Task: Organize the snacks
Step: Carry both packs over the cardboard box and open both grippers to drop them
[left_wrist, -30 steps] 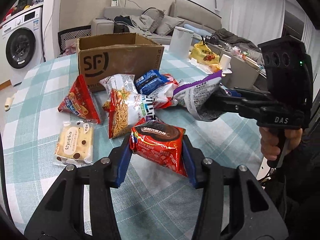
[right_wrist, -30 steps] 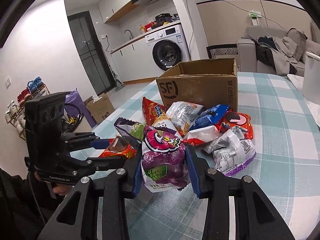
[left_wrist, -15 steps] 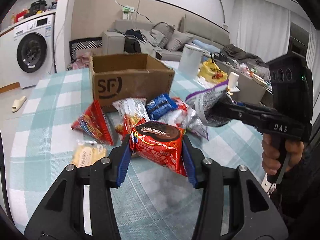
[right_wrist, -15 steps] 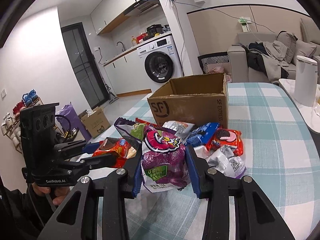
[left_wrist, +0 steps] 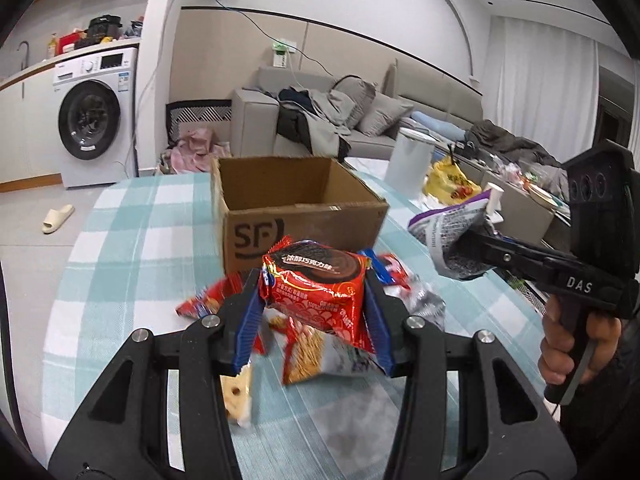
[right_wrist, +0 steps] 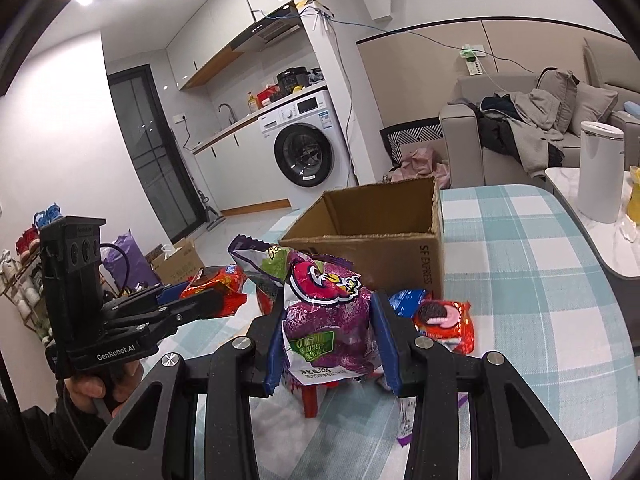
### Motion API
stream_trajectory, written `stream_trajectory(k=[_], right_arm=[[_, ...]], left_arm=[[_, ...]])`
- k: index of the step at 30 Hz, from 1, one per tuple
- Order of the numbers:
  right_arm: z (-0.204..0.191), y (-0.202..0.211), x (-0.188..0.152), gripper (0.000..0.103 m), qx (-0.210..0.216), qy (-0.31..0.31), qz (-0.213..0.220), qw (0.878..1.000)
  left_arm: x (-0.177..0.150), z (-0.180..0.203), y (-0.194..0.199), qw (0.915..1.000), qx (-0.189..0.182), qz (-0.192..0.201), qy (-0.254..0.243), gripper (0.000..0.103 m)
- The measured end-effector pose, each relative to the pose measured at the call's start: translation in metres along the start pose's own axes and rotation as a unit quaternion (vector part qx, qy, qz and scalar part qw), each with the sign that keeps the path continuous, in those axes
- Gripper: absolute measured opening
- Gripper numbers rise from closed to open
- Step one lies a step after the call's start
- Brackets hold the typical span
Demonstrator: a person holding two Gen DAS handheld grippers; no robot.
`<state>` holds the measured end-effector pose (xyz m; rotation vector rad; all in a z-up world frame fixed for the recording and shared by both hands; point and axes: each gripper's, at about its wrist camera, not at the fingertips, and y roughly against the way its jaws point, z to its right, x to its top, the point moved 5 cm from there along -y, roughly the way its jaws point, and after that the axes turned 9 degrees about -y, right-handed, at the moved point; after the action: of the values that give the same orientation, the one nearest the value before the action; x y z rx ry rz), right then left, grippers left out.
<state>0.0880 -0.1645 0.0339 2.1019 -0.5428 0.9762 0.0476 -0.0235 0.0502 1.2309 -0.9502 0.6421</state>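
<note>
Left wrist view: left hand-held gripper (left_wrist: pixel 314 304) clamped on red packet (left_wrist: pixel 316 284), raised above worktop (left_wrist: pixel 120 248). Right wrist view: right hand-held gripper (right_wrist: pixel 328 340) clamped on purple bag (right_wrist: pixel 330 320); cookie packet (right_wrist: pixel 444 320) visible beside cardboard box (right_wrist: pixel 380 240).

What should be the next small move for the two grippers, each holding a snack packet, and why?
Probably carry both forward over the open cardboard box. The left gripper is clamped on the red chocolate snack packet and the right gripper on the purple snack bag, both lifted clear of the table's checked cloth, and the box just ahead looks empty as far as visible.
</note>
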Motion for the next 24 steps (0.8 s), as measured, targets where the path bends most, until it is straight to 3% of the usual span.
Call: stream_trajectory(k=[24], right_arm=[[0.005, -0.041, 0.067, 0.039, -0.009, -0.020, 0.016, 1.000]], left_arm=[[0.063, -0.039, -0.060, 0.9989, 0.040, 0.019, 0.017, 0.045]])
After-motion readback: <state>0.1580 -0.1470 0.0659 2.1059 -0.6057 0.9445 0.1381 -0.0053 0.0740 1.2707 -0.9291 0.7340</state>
